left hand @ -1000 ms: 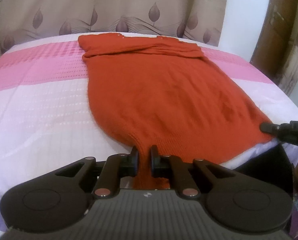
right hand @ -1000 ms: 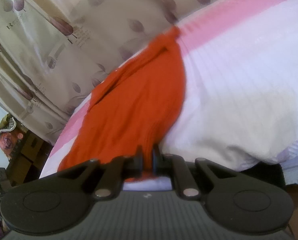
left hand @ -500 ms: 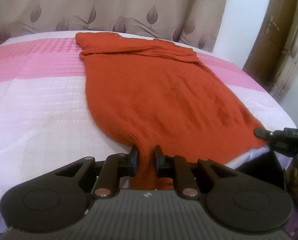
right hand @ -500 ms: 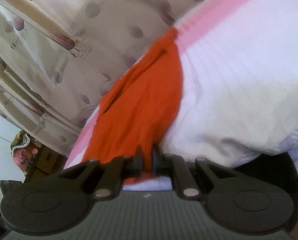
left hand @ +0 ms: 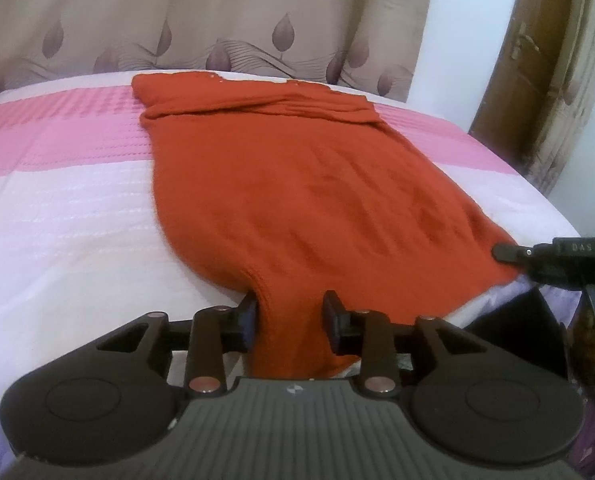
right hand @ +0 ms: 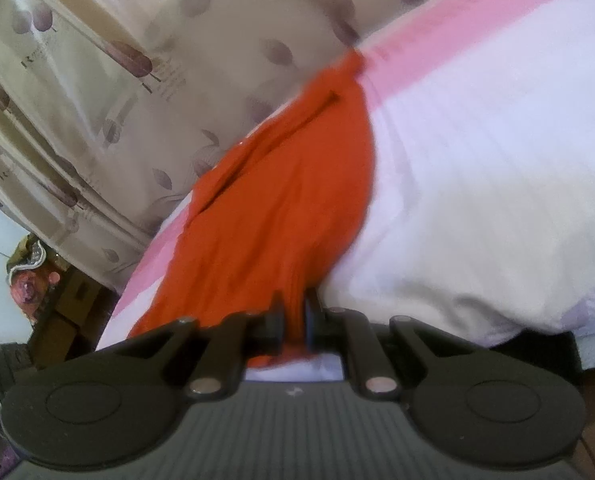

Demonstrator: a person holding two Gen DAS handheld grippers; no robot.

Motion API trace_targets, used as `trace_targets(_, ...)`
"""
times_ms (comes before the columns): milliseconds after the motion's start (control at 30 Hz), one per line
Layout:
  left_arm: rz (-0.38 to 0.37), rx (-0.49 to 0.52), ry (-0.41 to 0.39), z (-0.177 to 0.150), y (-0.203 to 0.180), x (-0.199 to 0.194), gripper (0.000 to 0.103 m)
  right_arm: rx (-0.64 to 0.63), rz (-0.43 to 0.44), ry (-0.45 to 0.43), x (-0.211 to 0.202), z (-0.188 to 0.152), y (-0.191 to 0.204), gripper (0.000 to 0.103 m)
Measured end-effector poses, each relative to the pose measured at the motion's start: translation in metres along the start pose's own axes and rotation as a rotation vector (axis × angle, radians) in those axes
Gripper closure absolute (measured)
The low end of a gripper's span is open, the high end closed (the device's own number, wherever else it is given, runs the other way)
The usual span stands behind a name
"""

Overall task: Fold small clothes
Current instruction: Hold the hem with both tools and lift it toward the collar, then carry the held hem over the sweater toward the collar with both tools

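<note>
Pink-and-white striped bedding (left hand: 57, 208) covers a bed, and on it, straight ahead of the left gripper (left hand: 290, 318), lies an orange knitted garment (left hand: 297, 184), spread flat with its far end folded over near the leaf-patterned curtain (left hand: 217, 16). The garment's near hem runs off the bed edge and passes between the left gripper's fingers. Those fingers stood close against the knit a second ago; now they stand clearly apart, cloth lying loose in the gap, touching the left-hand pad and clear of the other. Off to that gripper's right, the right gripper (left hand: 505, 254) reaches the garment's other near corner at the bed edge.

From the right wrist view, which is blurred, the right gripper (right hand: 295, 314) is clamped on a bunched fold of the orange garment (right hand: 281, 200), as it was before, the cloth stretching away ahead and to its left across the bedding (right hand: 477, 160). Beyond hangs the curtain (right hand: 117, 80). A wooden door (left hand: 513, 60) stands far right of the left gripper.
</note>
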State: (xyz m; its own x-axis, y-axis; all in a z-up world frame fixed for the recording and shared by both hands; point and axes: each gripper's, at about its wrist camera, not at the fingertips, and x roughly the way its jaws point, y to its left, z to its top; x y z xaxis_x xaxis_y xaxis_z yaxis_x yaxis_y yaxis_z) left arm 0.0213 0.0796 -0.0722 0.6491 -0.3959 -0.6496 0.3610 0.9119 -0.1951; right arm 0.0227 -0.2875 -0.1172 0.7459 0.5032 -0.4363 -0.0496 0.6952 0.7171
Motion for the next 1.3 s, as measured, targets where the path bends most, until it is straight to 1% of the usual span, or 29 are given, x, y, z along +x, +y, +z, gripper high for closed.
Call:
trace_targets(67, -0.008, -0.018, -0.002, 0.000, 0.002, 0.000, 0.069, -0.015, -0.004, -0.003, 0.002, 0.000, 0.002, 0.094)
trace_targets(100, -0.016, -0.037, -0.002, 0.000, 0.004, 0.000, 0.074, -0.041, -0.008, -0.008, 0.002, -0.001, 0.004, 0.094)
trace_targets(133, -0.017, -0.057, 0.000, 0.000, 0.006, 0.000, 0.087, -0.062, -0.012, -0.013, 0.002, -0.002, 0.005, 0.094)
trace_targets(167, -0.017, -0.076, 0.002, 0.001, 0.009, 0.001, 0.093, -0.072, -0.014, -0.020, 0.002, -0.003, 0.006, 0.094)
trace_targets(300, -0.075, -0.197, 0.014, 0.002, 0.026, 0.002, 0.094, -0.060, 0.003, -0.046, -0.004, -0.007, 0.005, 0.095)
trace_targets(400, -0.083, -0.202, 0.021, 0.004, 0.027, 0.002, 0.094, -0.013, 0.060, -0.074, -0.014, -0.009, 0.002, 0.095)
trace_targets(467, -0.088, -0.188, 0.028, 0.006, 0.027, 0.003, 0.092, -0.015, 0.046, -0.079, -0.016, -0.009, 0.002, 0.095)
trace_targets(500, -0.094, -0.196, 0.030, 0.006, 0.029, 0.003, 0.089, -0.021, 0.034, -0.073, -0.016, -0.009, 0.001, 0.095)
trace_targets(533, -0.106, -0.208, 0.035, 0.006, 0.031, 0.004, 0.080, -0.016, 0.030, -0.067, -0.015, -0.009, -0.001, 0.095)
trace_targets(567, -0.127, -0.218, 0.039, 0.006, 0.033, 0.004, 0.075, -0.007, 0.035, -0.060, -0.014, -0.009, -0.002, 0.095)
trace_targets(633, -0.159, -0.226, 0.043, 0.008, 0.033, 0.004, 0.052, 0.001, 0.047, -0.036, -0.011, -0.008, -0.003, 0.093)
trace_targets(667, -0.173, -0.223, 0.047, 0.009, 0.031, 0.004, 0.047, 0.006, 0.042, -0.036, -0.011, -0.007, -0.002, 0.093)
trace_targets(700, -0.185, -0.210, 0.052, 0.010, 0.028, 0.004, 0.038, 0.015, 0.043, -0.033, -0.010, -0.006, -0.003, 0.090)
trace_targets(733, -0.186, -0.190, 0.057, 0.011, 0.024, 0.005, 0.032, 0.022, 0.048, -0.024, -0.009, -0.006, -0.004, 0.088)
trace_targets(800, -0.172, -0.143, 0.059, 0.011, 0.014, 0.006, 0.027, 0.021, 0.049, -0.018, -0.007, -0.005, -0.003, 0.084)
trace_targets(867, -0.151, -0.114, 0.049, 0.009, 0.005, 0.008, 0.031, 0.018, 0.044, -0.009, -0.004, -0.004, 0.000, 0.083)
trace_targets(900, -0.136, -0.103, 0.038, 0.008, 0.003, 0.008, 0.048, 0.018, 0.040, -0.005, -0.002, -0.003, 0.001, 0.083)
trace_targets(933, -0.115, -0.093, 0.037, 0.007, 0.002, 0.010, 0.088, 0.020, 0.037, -0.005, 0.000, -0.002, 0.001, 0.083)
trace_targets(967, -0.099, -0.092, 0.045, 0.007, 0.003, 0.012, 0.095, 0.019, 0.033, -0.007, 0.001, -0.002, 0.002, 0.084)
trace_targets(1033, -0.122, -0.151, 0.038, 0.007, 0.013, 0.012, 0.095, -0.008, 0.018, -0.001, 0.004, -0.002, 0.005, 0.094)
trace_targets(1133, -0.105, -0.171, -0.009, 0.006, 0.018, 0.005, 0.095, -0.023, 0.028, -0.010, 0.004, -0.004, 0.006, 0.095)
trace_targets(1200, -0.124, -0.192, -0.056, 0.008, 0.021, -0.003, 0.095, 0.008, 0.068, -0.027, 0.000, -0.005, 0.003, 0.095)
trace_targets(1300, -0.129, -0.191, -0.100, 0.015, 0.020, -0.013, 0.095, 0.047, 0.131, -0.058, -0.007, -0.002, 0.003, 0.095)
